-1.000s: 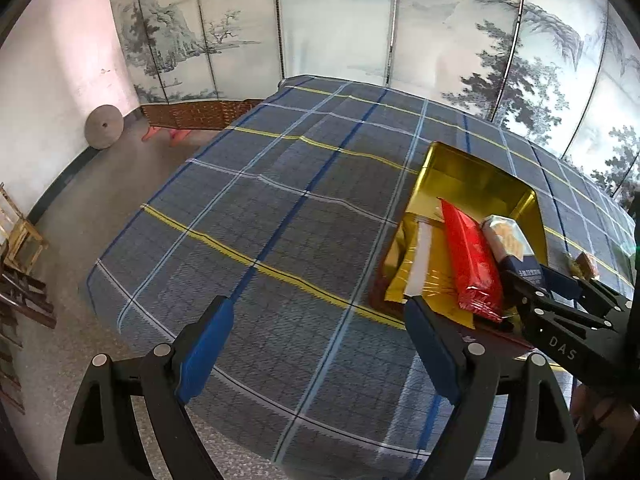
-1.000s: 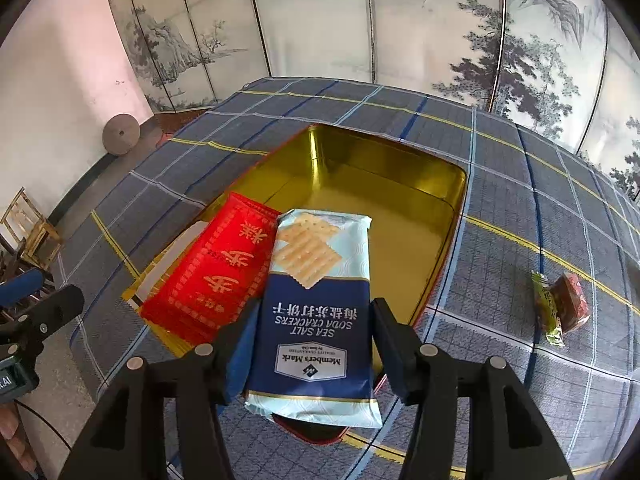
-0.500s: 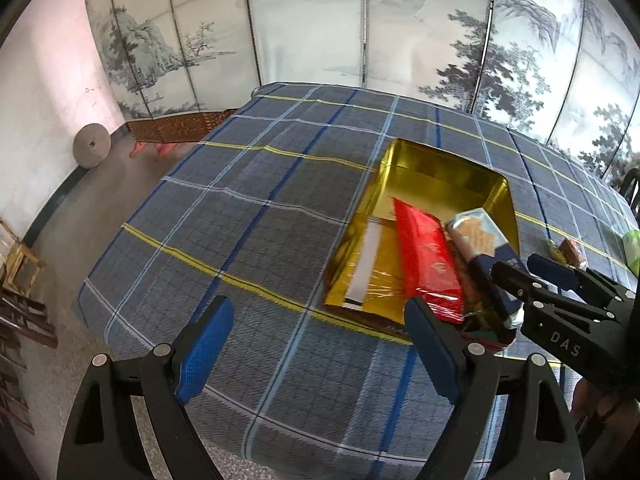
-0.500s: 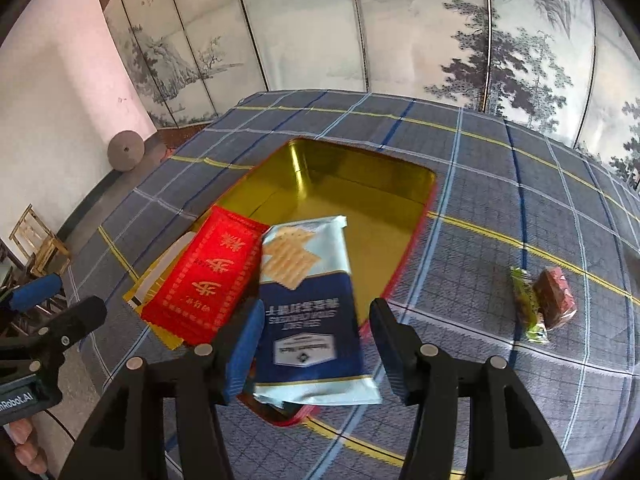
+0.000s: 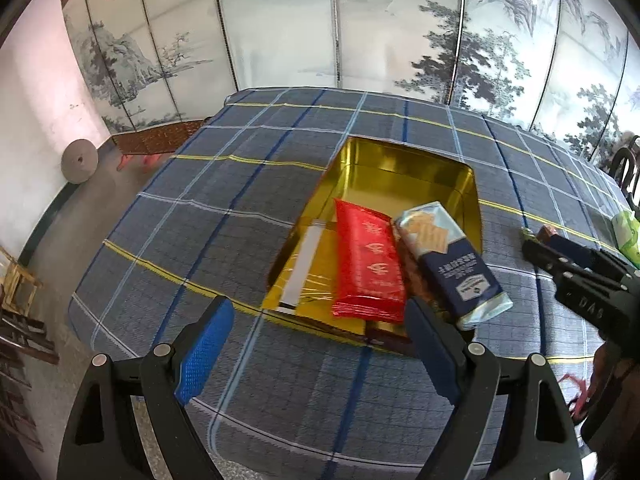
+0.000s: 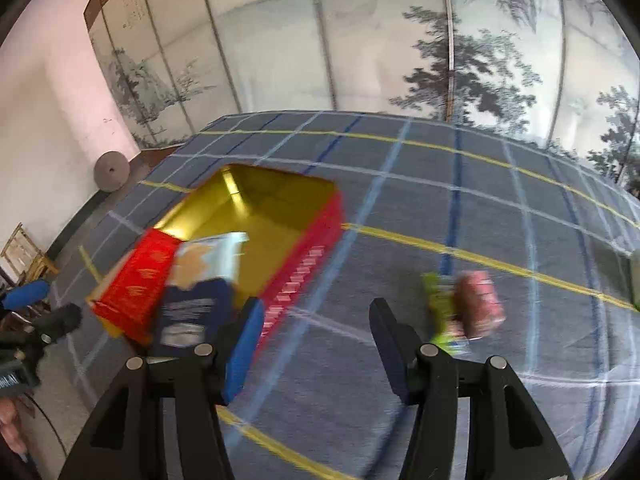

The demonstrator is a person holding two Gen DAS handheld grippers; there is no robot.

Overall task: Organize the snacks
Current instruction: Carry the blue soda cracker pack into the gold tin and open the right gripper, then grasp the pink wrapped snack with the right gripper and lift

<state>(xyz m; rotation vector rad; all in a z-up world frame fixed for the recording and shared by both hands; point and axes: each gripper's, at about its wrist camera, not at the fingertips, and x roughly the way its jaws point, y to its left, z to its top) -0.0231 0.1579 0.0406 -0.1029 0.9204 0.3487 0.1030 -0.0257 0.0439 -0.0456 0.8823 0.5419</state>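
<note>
- A gold-lined tin [image 5: 404, 168] with a red outer wall stands open on the worktop [image 5: 224, 208], which is covered in a blue plaid cloth with yellow and white lines.
- The far half of the tin shows bare gold floor; the near half carries the snacks.
- A red packet [image 5: 368, 264] with gold characters lies lengthwise in the tin, its near end reaching over the front rim.
- Just to its right, a blue and pale cracker packet [image 5: 452, 260] rests tilted across the tin's near right corner, its dark end sticking out past the rim over the cloth.
- Left of the red packet a gold cellophane-wrapped packet [image 5: 304, 276] with a white strip lies flat in the tin.
- Outside the tin, well to its right on the cloth, a green wrapper [image 6: 440, 308] and a reddish packet [image 6: 480, 300] lie side by side, touching; both are blurred.
- The left tool [image 5: 316, 356] hangs above the worktop's near edge, its jaws wide apart with nothing between them.
- The right tool [image 6: 316, 344] hovers over the cloth between the tin and the two loose snacks, jaws moderately apart and empty.
- A painted folding screen [image 5: 280, 32] stands behind the worktop.
</note>
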